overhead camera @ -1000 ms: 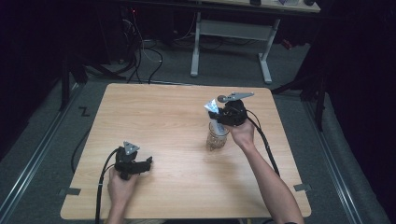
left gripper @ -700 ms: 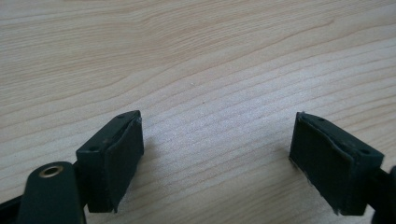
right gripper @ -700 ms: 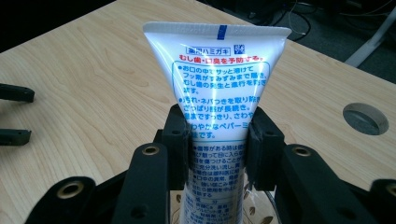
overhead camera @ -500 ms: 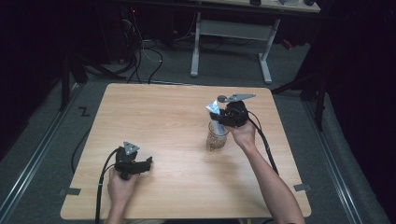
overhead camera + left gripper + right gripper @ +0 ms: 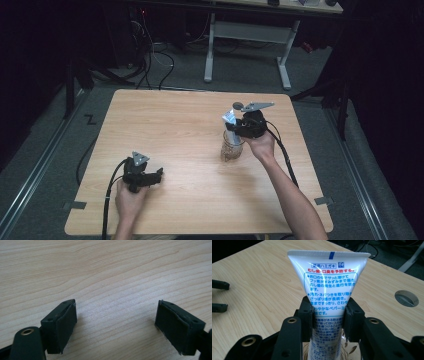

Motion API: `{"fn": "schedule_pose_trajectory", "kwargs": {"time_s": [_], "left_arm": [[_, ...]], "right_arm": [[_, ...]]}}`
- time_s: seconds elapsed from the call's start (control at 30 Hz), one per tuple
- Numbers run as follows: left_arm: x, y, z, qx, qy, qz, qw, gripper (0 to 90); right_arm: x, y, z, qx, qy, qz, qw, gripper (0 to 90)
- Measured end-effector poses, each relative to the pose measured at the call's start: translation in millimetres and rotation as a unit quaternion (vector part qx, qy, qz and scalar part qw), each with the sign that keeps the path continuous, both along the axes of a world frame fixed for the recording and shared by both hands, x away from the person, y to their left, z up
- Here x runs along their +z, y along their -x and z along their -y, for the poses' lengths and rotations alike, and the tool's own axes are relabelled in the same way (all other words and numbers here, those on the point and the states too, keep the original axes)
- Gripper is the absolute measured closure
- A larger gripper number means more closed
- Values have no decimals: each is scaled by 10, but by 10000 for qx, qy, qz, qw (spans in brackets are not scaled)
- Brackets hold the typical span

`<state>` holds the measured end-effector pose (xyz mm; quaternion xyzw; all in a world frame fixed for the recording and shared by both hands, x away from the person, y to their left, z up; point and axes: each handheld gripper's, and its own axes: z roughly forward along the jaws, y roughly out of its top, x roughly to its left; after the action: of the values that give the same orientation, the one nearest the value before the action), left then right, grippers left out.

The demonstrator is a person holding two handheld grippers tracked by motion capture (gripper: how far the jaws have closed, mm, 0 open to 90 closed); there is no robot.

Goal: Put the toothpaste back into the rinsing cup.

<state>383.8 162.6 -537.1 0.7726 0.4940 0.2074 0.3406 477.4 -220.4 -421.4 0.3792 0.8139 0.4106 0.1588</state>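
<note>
A white toothpaste tube (image 5: pixel 329 277) with blue and red print stands crimped end up, its lower end inside a clear patterned glass (image 5: pixel 233 147) right of the table's middle. My right gripper (image 5: pixel 328 315) is shut on the tube's middle, one pad pressing each side. In the high view that right gripper (image 5: pixel 239 126) sits just above the glass rim, with the tube (image 5: pixel 230 119) sticking out of it. My left gripper (image 5: pixel 159 175) rests near the front left of the wooden table (image 5: pixel 175 125). Its jaws stand wide open over bare wood, left gripper (image 5: pixel 116 322) holding nothing.
A round grey cable hole (image 5: pixel 238 105) lies in the tabletop just behind the glass, cable hole (image 5: pixel 406 298). Beyond the table's far edge stand desk legs (image 5: pixel 285 65) and loose cables on the floor. Cables trail from both grippers toward the front edge.
</note>
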Motion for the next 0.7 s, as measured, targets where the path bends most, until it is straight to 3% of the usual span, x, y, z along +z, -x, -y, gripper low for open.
{"fn": "schedule_pose_trajectory", "kwargs": {"time_s": [0.7], "left_arm": [[0,0,0,1,0,0,10000,176]], "right_arm": [[-62,63,47,32,115,-21,9999,647]]}}
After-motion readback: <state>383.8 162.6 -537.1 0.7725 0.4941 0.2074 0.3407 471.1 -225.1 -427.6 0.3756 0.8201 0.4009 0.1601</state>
